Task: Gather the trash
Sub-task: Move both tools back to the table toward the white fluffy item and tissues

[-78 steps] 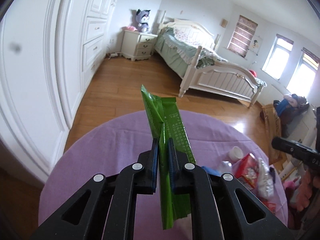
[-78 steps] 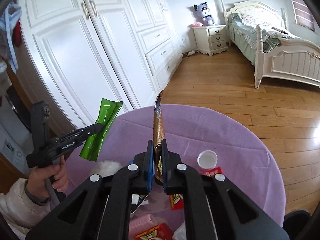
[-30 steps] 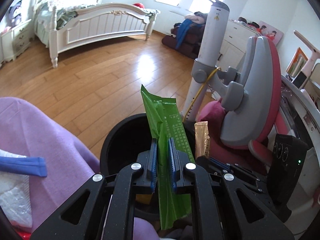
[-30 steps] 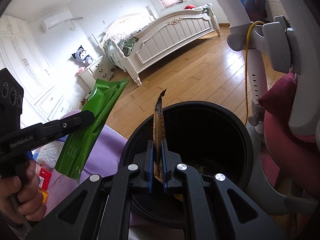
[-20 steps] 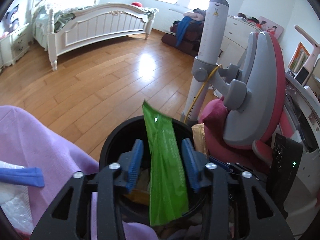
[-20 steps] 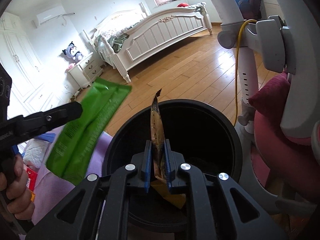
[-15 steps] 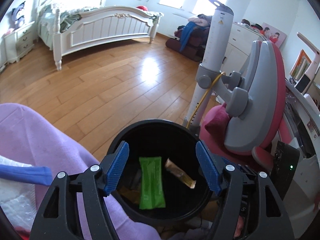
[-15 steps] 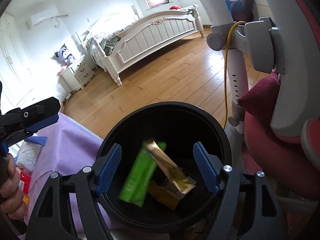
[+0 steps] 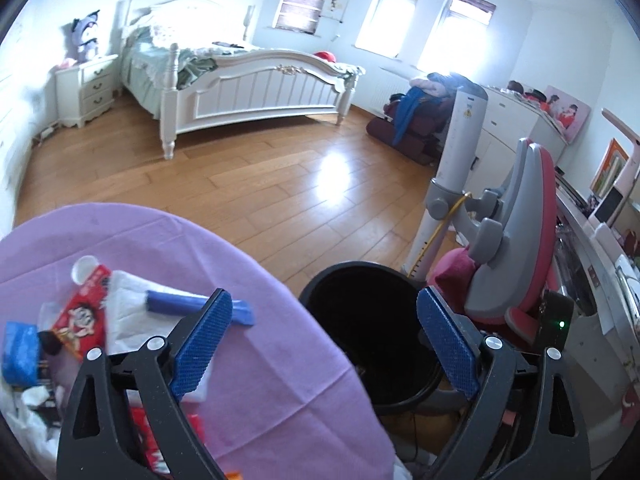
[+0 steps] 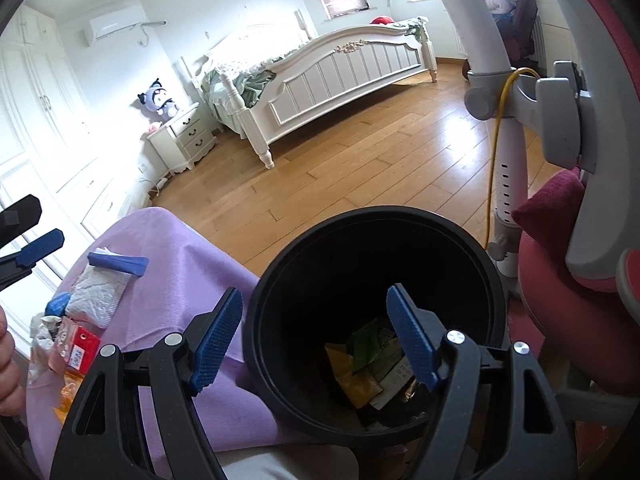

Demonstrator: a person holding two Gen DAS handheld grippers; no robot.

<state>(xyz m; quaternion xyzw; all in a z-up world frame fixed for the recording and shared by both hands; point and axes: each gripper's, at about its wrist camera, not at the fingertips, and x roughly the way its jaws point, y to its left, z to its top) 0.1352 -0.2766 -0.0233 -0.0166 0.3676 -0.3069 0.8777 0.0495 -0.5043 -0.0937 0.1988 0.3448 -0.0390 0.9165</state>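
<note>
Resting at the bottom of the black bin (image 10: 280, 280): a green wrapper (image 10: 366, 344) on top, a yellow packet (image 10: 356, 380) and more crumpled packaging beneath. Showing only in the right wrist view. Looking across the same bin from farther back in the left wrist view and meeting only a dark mouth, with the contents hidden.

Hovering over the bin's near rim with the right gripper (image 10: 315, 292), jaws released after just opening, nothing pinched between the blue pads, only the bin's inside showing through the gap. Hanging near the bin's left side with the left gripper (image 9: 324, 296), jaws spread wide after just opening, gripping nothing either.

Lying on the purple worktop (image 9: 260, 320) just left of the bin: a white sachet with a blue strip (image 9: 200, 306), a red cartoon packet (image 9: 84, 320), a white cap (image 9: 84, 268) and a blue scrap (image 9: 18, 344). Appearing far clearer in the left wrist view. Catching in the right wrist view the tips of the other gripper at the far left edge, with part of a hand (image 10: 6, 360) below them.

Standing to the right of the bin, a pink and grey chair (image 9: 520, 220). Stretching beyond, the wooden floor (image 9: 280, 184) up to a white bed (image 9: 260, 92).
</note>
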